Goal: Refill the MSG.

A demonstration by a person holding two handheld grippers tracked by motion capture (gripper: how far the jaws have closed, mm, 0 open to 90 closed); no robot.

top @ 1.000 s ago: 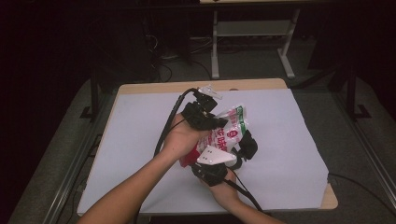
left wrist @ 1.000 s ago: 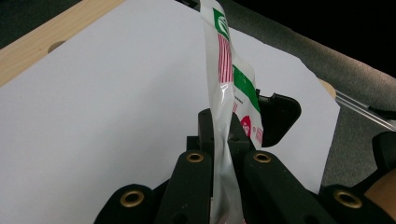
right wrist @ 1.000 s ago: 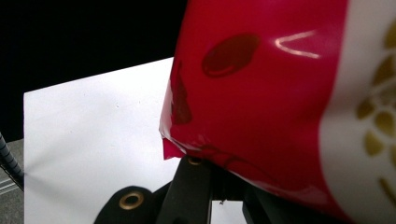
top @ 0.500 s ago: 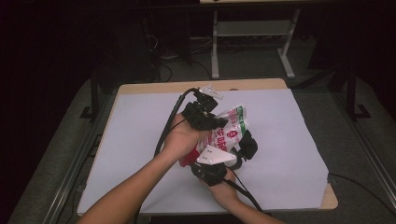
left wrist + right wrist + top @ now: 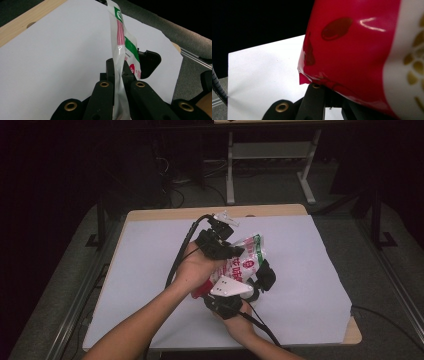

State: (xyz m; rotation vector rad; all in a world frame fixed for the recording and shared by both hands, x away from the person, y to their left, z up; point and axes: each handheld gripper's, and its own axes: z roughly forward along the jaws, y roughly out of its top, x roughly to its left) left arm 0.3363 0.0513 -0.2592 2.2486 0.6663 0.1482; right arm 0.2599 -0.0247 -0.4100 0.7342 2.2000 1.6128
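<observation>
Nothing has shifted since a second ago: both hands and the packet sit just where they were, held above the middle of the table.

Nearest the person, the right gripper (image 5: 246,292) with its grey three-cornered plate comes in from the bottom edge. Its black jaws are clamped on the red lower end of the glossy plastic snack bag (image 5: 244,262), a white packet with red lettering and a green band. In the right gripper view that red film (image 5: 352,50) bulges close over the jaws, creased where they pinch it, with a white strip and gold dots at the right. The bag looks puffed and sealed there; what is inside it I cannot tell.

Just beyond, the left gripper (image 5: 222,249) is closed on the bag's upper edge. The left gripper view has the thin film (image 5: 122,50) standing upright between the two pressed black jaws, its green and red-striped print running up and away, with part of the right gripper (image 5: 148,62) dark behind it.

Below the bag lies the large white paper sheet (image 5: 150,265), covering nearly all of the pale wooden table (image 5: 200,212), whose bare far strip shows past the paper.

Farther off, a grey metal-legged frame (image 5: 270,167) stands on the dark floor.
</observation>
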